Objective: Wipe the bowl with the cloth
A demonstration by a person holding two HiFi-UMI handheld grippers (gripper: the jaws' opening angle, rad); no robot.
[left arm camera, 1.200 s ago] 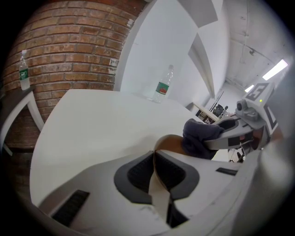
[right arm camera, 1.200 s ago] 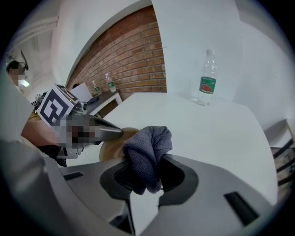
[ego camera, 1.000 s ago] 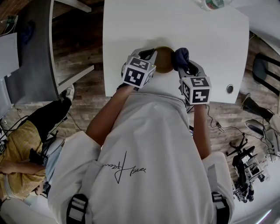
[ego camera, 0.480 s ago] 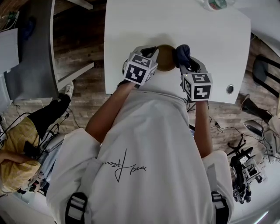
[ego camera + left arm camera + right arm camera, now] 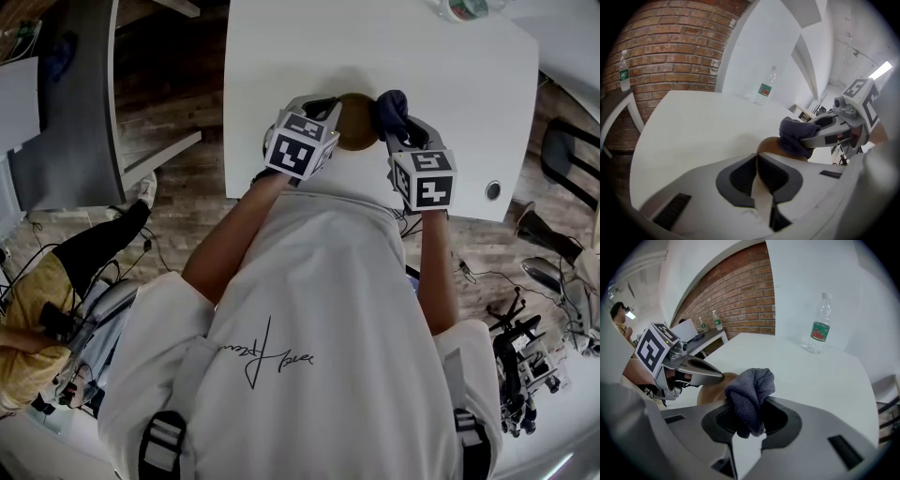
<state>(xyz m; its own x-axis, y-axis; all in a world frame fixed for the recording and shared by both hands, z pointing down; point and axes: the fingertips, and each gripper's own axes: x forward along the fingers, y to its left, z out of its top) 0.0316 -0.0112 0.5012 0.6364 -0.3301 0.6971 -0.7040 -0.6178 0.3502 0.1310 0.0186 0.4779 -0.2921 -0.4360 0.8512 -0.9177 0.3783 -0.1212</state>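
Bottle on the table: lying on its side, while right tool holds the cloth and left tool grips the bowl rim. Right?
No: the bottle stands upright on the table, as the right gripper view shows. The rest holds: right tool holds the cloth, left tool grips the bowl rim.

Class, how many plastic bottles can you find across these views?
2 for sure: one bottle stands at the white table's far side, a second bottle on the dark side table by the brick wall. More may stand there, too small to tell.
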